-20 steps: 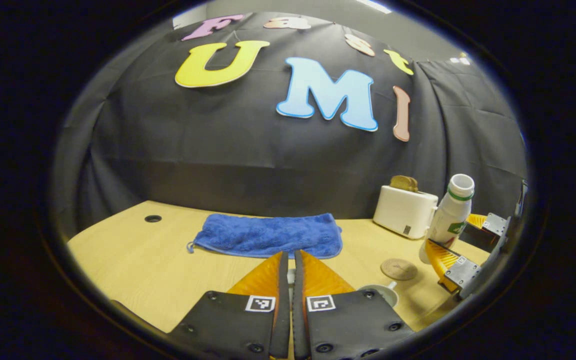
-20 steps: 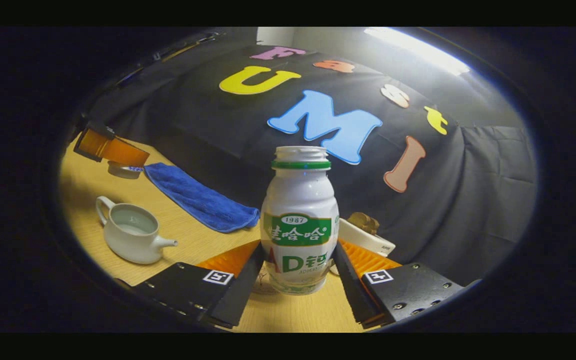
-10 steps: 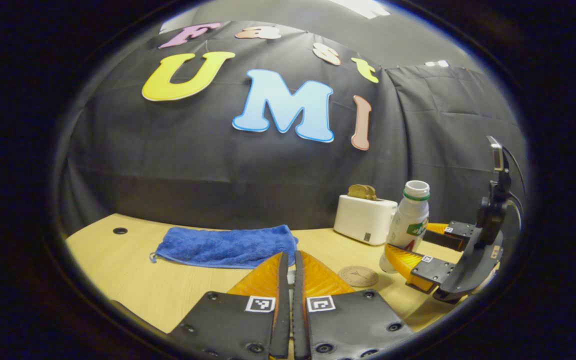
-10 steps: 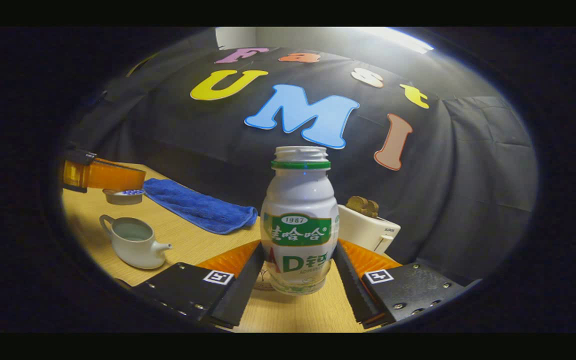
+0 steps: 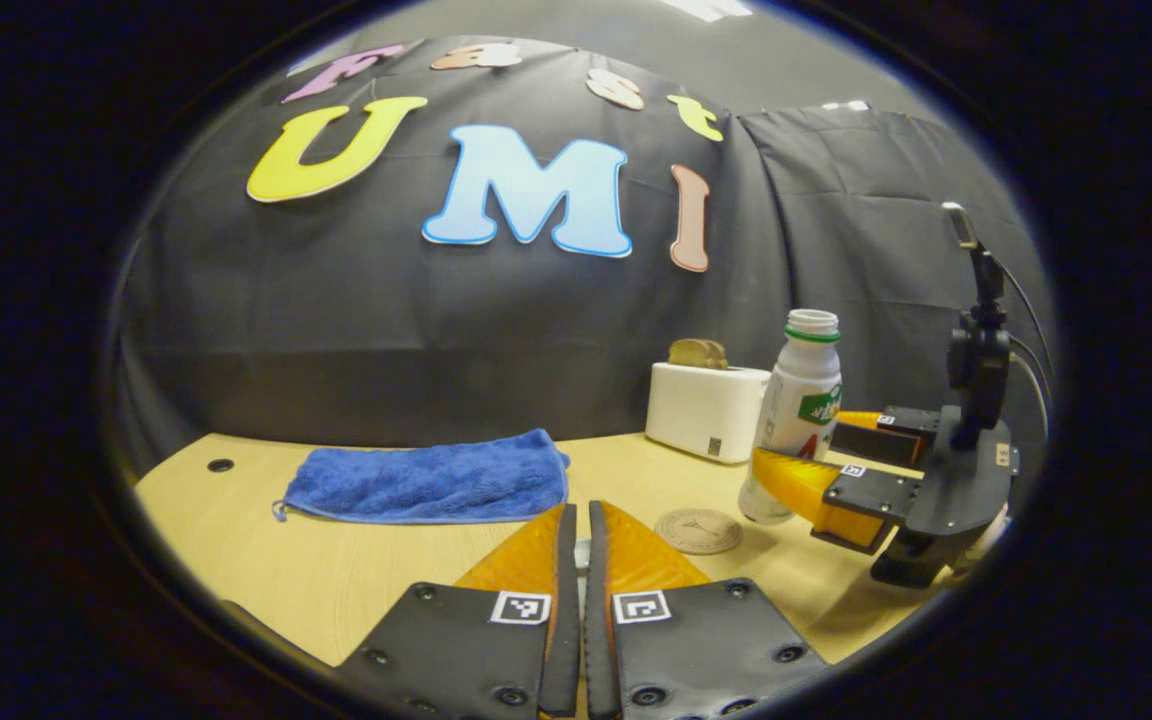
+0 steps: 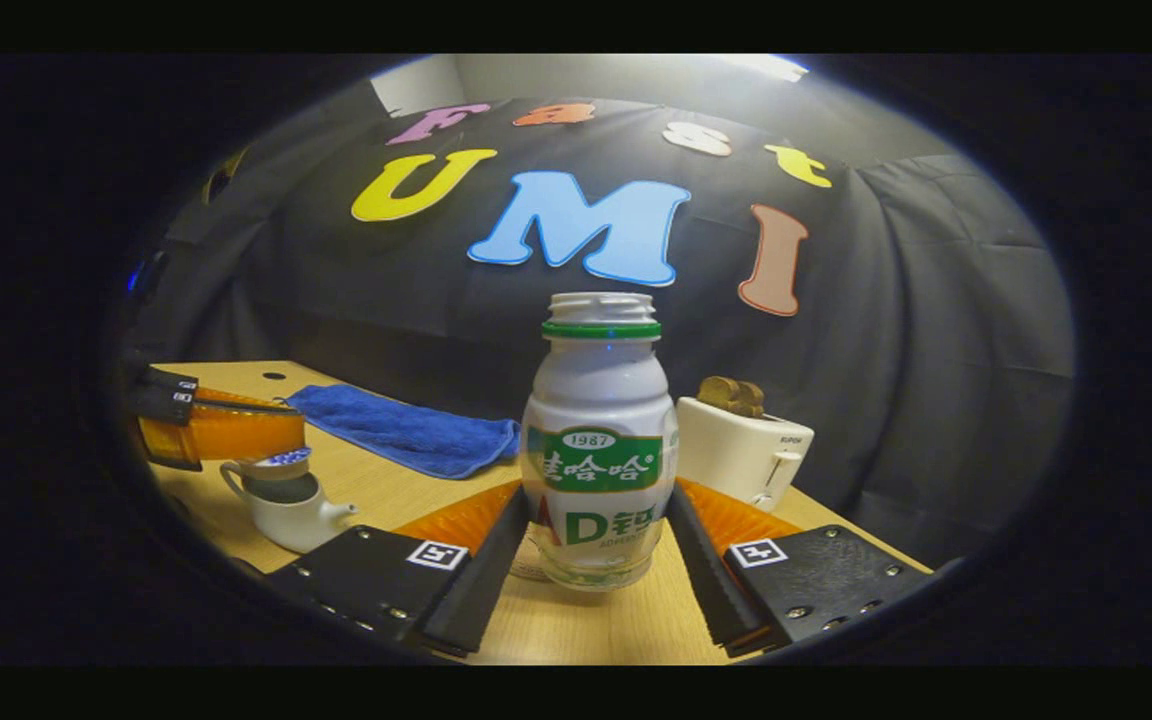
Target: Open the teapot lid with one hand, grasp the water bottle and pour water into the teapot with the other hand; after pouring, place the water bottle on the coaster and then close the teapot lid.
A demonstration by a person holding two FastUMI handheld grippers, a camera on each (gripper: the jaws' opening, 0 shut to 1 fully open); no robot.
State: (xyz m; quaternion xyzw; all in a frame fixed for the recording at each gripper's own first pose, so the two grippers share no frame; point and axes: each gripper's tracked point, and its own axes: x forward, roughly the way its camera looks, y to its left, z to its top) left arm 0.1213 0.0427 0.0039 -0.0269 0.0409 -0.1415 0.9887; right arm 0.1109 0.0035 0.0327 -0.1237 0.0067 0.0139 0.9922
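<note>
Behind our wooden table (image 5: 356, 560) hangs black cloth. We keep the water bottle (image 6: 598, 450) upright, right gripper (image 6: 591, 545) clamped on its base, with the coaster (image 5: 698, 531) just left (below it). Left gripper (image 5: 580, 560), nearly closed, holds the lid (image 6: 274, 462) above the teapot (image 6: 288, 500).

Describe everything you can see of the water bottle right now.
The white plastic water bottle with a green neck ring and green label stands upright, uncapped, its clear base showing. The right gripper has a finger pressed on each side of its lower body. In the left gripper view it is beside the round brown coaster, not yet on it.
</note>
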